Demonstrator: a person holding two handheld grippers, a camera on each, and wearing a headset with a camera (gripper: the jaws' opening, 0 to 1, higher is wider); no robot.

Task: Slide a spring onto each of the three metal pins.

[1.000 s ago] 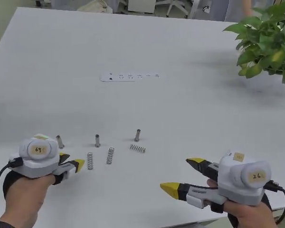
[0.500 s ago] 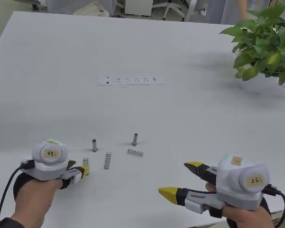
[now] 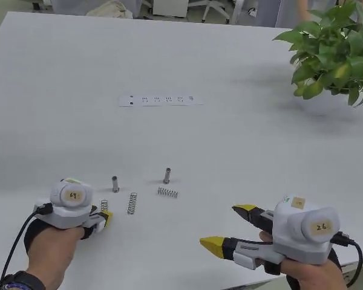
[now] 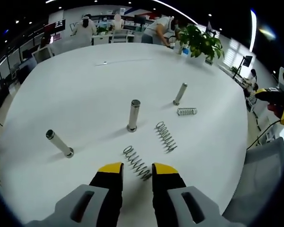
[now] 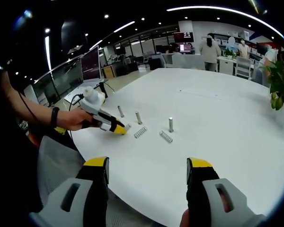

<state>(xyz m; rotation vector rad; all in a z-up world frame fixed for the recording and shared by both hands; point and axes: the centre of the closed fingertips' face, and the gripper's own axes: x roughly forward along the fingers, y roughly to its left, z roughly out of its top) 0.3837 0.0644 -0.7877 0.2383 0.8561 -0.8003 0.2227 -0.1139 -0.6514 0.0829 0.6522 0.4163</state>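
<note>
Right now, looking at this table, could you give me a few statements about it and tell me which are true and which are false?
1. The three coiled steel springs lie flat on the white table, none on the three slim metal pins. True.
2. Those pins lie on their sides. False: all three stand upright.
3. The yellow-tipped right gripper grips a spring. False: its jaws are wide open and empty.
4. The yellow-tipped left gripper has its jaws either side of the nearest spring. True.
</note>
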